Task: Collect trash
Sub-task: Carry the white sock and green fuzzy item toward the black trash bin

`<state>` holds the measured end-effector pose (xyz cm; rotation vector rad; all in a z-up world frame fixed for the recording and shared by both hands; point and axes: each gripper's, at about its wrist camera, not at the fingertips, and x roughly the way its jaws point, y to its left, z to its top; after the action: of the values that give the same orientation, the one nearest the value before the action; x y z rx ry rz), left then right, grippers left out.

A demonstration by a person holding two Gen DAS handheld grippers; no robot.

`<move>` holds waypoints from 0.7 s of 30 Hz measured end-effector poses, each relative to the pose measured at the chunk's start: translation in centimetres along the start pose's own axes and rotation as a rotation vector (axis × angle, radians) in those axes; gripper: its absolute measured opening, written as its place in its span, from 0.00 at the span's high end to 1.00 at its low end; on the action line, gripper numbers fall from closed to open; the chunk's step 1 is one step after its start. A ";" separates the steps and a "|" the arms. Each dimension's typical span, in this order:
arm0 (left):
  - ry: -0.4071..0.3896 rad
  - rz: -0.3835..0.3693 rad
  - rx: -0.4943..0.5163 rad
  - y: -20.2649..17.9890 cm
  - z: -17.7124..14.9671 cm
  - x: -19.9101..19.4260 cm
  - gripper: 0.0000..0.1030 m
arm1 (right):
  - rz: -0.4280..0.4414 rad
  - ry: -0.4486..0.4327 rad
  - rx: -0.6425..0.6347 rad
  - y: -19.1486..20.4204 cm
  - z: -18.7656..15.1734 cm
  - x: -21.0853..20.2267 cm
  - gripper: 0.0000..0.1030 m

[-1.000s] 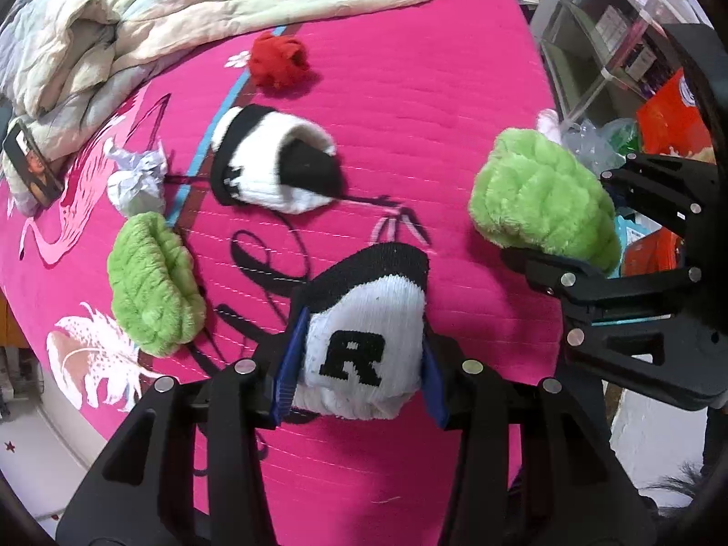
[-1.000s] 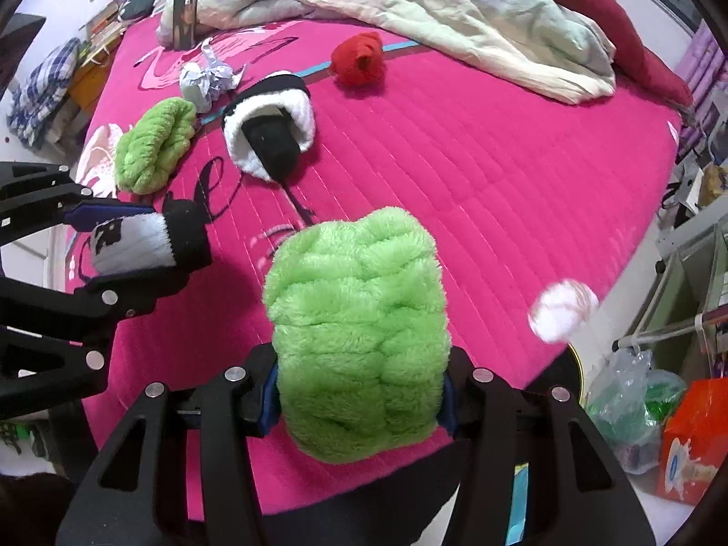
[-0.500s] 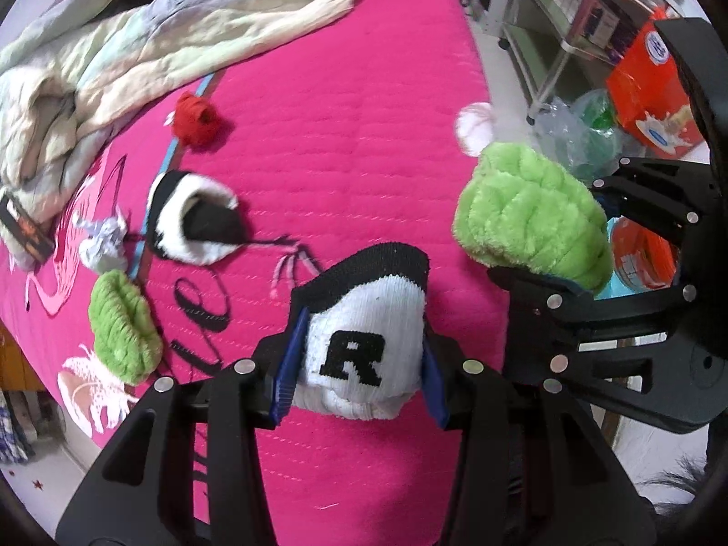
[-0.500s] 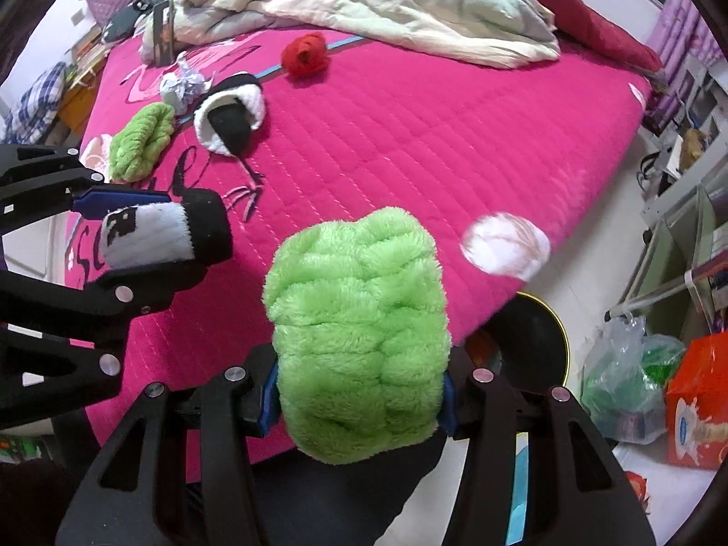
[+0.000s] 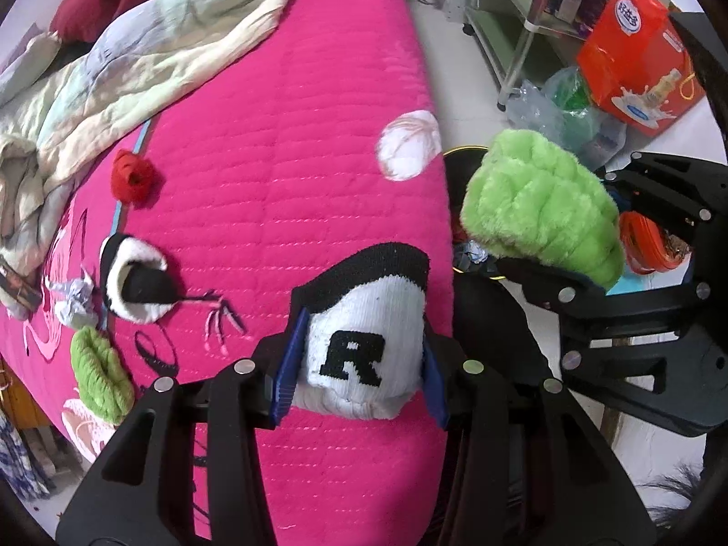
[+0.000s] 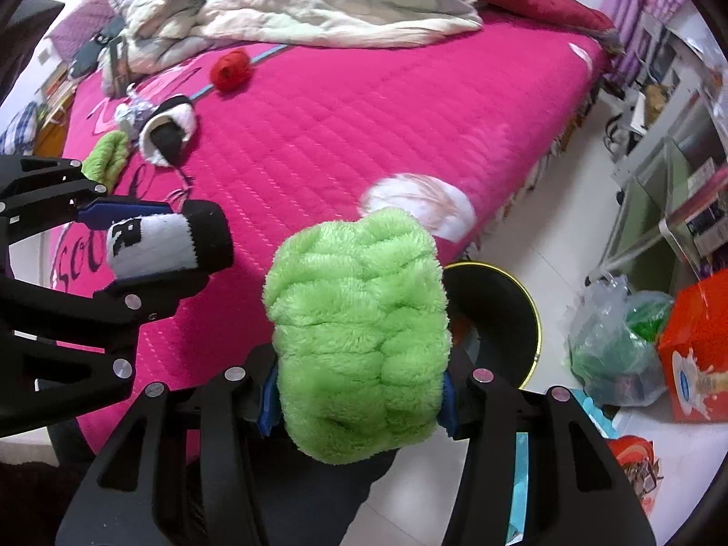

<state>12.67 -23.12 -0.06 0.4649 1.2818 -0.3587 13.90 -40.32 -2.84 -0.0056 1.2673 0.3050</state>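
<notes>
- The left gripper (image 5: 359,355) is clamped on a rolled white sock with a black cuff (image 5: 364,336) marked with a letter R; it hangs over the pink bedspread (image 5: 282,145) just inside the bed's near edge
- The right gripper (image 6: 357,391) is clamped on a fluffy green sock bundle (image 6: 359,332); it sits past the bed's edge, above the black bin with a yellow rim (image 6: 500,314) on the pale floor
- The two grippers are side by side, apart, not touching
- Left on the bed: a second green bundle (image 5: 98,373), a black-and-white sock roll (image 5: 136,282), crumpled foil or paper (image 5: 73,300) and a red ball of fabric (image 5: 132,177); these lie along the far side, well apart from the grippers
- A rumpled quilt (image 5: 136,68) fills the head end; the middle of the bedspread is bare
- Beside the bin stand a clear plastic bag (image 6: 609,341) and an orange carton (image 6: 696,346); a shelf unit (image 5: 514,13) borders the floor strip
</notes>
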 end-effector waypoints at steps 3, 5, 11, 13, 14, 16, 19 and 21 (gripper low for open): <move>0.010 -0.004 0.015 -0.9 0.8 0.5 0.56 | -0.009 0.000 0.024 -1.3 -0.4 -0.1 0.53; 0.014 -0.006 0.027 -1.6 1.3 0.9 0.56 | -0.013 -0.002 0.039 -2.1 -0.6 -0.2 0.53; 0.025 -0.023 0.070 -3.9 3.0 1.9 0.56 | -0.036 -0.009 0.091 -5.0 -1.4 -0.7 0.53; 0.032 -0.028 0.083 -4.7 3.7 2.4 0.56 | -0.046 -0.008 0.110 -6.0 -1.8 -0.8 0.53; 0.034 -0.030 0.091 -5.1 4.0 2.7 0.56 | -0.050 -0.008 0.119 -6.5 -1.9 -0.9 0.53; 0.038 -0.035 0.109 -6.0 4.6 3.1 0.56 | -0.057 -0.009 0.137 -7.4 -2.3 -1.0 0.53; 0.043 -0.041 0.141 -7.4 5.6 3.8 0.56 | -0.070 -0.010 0.173 -8.9 -2.9 -1.2 0.53; 0.047 -0.045 0.159 -8.3 6.3 4.3 0.56 | -0.083 -0.008 0.198 -10.2 -3.4 -1.3 0.53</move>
<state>14.80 -33.50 -3.98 0.5822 1.3160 -0.4921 12.75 -50.96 -4.35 0.1119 1.2813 0.1068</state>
